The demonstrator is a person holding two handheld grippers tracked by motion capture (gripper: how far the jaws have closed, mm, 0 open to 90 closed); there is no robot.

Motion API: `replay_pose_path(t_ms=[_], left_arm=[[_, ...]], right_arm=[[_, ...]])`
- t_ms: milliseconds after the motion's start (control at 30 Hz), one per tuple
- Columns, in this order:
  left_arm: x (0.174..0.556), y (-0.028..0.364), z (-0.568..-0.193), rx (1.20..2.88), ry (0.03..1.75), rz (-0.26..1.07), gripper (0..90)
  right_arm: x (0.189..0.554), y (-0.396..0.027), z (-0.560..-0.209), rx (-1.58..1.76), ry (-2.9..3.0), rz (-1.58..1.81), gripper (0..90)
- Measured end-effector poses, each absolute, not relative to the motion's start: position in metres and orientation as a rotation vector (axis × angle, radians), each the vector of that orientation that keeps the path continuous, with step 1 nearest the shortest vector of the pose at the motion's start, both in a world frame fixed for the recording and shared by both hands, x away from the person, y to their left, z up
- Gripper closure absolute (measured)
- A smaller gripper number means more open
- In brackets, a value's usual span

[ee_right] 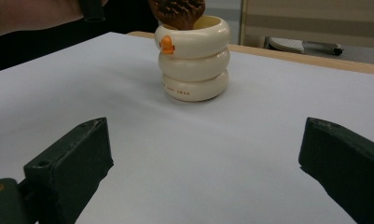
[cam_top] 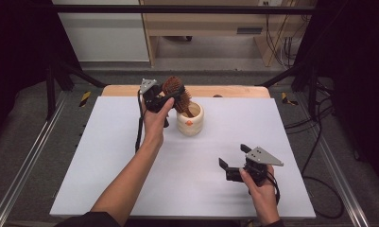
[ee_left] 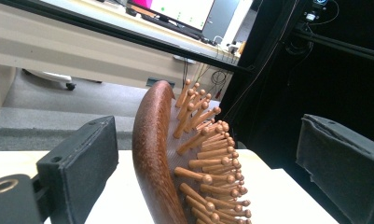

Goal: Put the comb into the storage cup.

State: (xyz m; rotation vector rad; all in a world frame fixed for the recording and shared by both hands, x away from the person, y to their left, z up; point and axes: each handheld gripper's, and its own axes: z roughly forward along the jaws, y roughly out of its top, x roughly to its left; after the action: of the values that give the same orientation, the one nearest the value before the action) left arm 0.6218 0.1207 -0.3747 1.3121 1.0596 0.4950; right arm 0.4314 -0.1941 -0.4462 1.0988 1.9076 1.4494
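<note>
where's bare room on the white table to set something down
The white tabletop is bare left of the forearm, and between the cream ringed cup and the right gripper. The far right corner is bare too. It is crowded at the cup, where the wooden hairbrush stands between the left gripper's open jaws.

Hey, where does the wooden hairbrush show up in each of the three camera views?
High view: the wooden hairbrush stands in the cream holder, above centre.
Left gripper view: bottom centre, between the open jaws, touching neither pad.
Right gripper view: its head pokes from the holder at the top edge.
Shared landmark: the white table.
</note>
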Motion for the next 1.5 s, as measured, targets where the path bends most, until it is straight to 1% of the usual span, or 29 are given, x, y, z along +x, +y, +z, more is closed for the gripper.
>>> replay_pose_path(t_ms=[867, 1033, 1500], left_arm=[[0.615, 0.131, -0.370, 1.319, 1.039, 0.536, 3.9], [0.612, 0.131, -0.368, 1.347, 1.026, 0.565, 3.8], [0.605, 0.142, -0.361, 1.345, 1.029, 0.579, 3.8]], right_arm=[[0.431, -0.194, -0.446, 1.099, 1.908, 1.449, 3.0], [0.432, -0.194, -0.446, 1.101, 1.907, 1.449, 3.0], [0.431, -0.194, -0.446, 1.095, 1.908, 1.440, 3.0]])
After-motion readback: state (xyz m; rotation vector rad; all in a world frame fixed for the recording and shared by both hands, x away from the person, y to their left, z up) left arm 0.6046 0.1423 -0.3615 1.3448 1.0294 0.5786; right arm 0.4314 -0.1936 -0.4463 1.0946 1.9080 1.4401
